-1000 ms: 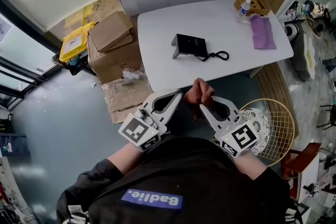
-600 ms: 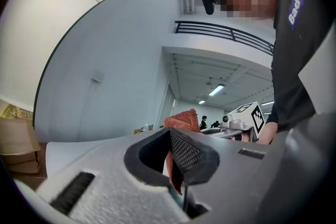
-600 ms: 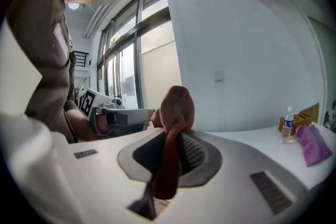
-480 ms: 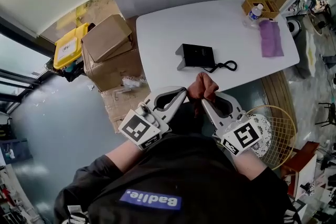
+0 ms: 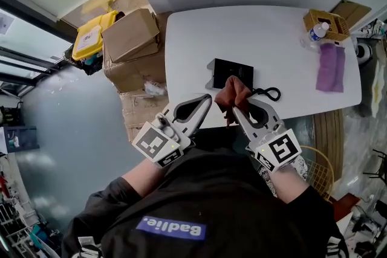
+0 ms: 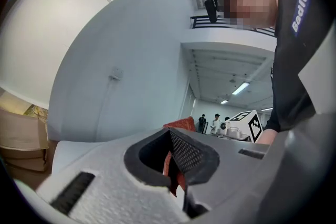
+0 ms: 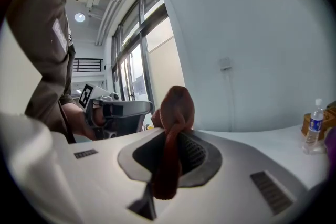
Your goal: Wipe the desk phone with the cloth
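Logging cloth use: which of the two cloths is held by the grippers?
The rust-red cloth, pinched by both the left gripper and the right gripper; the purple cloth lies loose on the white table, touched by neither.

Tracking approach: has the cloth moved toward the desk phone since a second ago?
Yes. The cloth went forward, from the table's near edge to the desk phone's near side.

Your left tongs (image 5: 207, 101) and right tongs (image 5: 234, 113) angle inward close before your chest, tips nearly meeting, each pair closed on the bunched rust-red cloth (image 5: 233, 92) between them.
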`<action>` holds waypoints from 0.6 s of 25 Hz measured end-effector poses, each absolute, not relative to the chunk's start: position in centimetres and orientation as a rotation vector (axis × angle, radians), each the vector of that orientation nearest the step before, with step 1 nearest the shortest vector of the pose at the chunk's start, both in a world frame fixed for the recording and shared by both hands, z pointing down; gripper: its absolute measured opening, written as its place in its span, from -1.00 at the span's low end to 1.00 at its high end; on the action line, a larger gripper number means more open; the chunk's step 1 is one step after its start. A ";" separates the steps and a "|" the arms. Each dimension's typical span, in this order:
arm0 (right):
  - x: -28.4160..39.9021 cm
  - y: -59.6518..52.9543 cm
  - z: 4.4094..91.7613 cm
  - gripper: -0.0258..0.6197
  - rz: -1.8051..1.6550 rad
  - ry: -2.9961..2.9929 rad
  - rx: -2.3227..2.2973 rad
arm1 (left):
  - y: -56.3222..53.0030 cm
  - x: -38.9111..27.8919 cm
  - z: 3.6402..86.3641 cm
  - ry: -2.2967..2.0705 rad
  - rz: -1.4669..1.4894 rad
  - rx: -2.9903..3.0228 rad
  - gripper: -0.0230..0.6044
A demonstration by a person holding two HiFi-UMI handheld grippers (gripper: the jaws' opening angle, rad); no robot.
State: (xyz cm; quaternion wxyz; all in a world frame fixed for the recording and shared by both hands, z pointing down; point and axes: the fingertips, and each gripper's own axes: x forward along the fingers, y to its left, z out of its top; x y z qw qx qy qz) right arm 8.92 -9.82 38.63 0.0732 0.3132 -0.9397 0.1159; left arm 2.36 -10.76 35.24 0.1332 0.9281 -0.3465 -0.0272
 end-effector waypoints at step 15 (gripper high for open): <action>9.7 -20.1 47.7 -0.71 0.440 -2.748 0.832 | -18.2 4.3 40.7 -1.171 -0.033 2.552 -0.91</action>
